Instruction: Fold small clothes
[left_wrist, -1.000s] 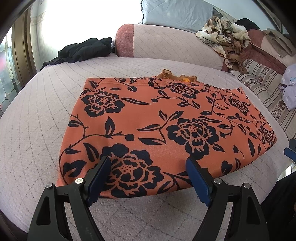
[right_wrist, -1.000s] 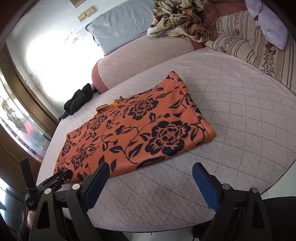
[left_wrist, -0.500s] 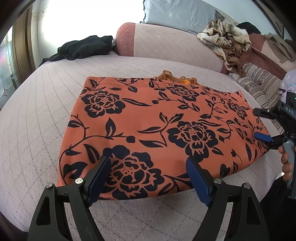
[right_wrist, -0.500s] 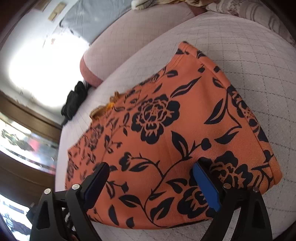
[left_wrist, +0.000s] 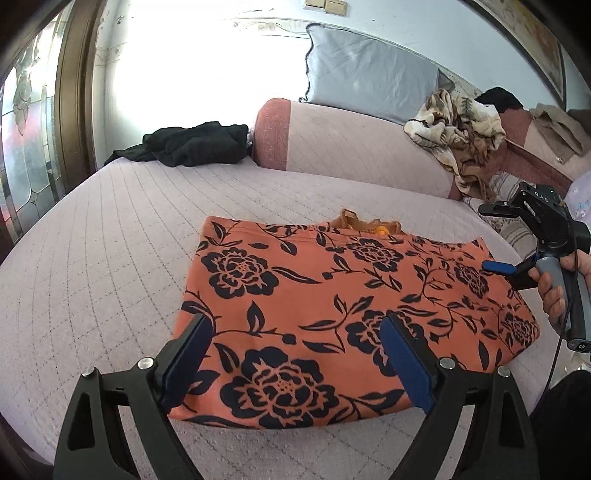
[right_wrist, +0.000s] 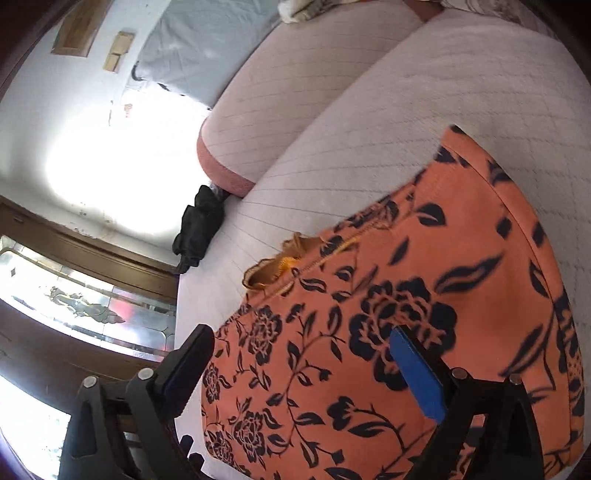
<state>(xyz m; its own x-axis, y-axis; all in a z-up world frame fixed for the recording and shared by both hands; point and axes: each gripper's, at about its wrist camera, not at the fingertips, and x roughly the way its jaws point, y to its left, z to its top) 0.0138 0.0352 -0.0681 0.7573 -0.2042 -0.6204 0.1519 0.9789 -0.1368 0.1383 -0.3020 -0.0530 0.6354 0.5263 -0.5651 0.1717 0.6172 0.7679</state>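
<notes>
Orange black-flowered cloth garment (left_wrist: 354, 314) lies flat, filling the lower centre of both frames.
Left gripper (left_wrist: 295, 362) and right gripper (right_wrist: 306, 369) both gape wide over it.

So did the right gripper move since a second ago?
Yes. The right gripper moved forward over the orange black-flowered cloth, toward the black clothes pile; its fingers, open, now hang above the fabric.

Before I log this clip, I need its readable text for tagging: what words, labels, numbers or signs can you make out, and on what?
"DAS": white letters on the black housing of the right hand-held gripper, seen from the left wrist view; more may follow but is too small to read.
Orange floral garment: print only, no text.
Framed picture on the wall: too blurred to read.
Nothing else legible.
</notes>
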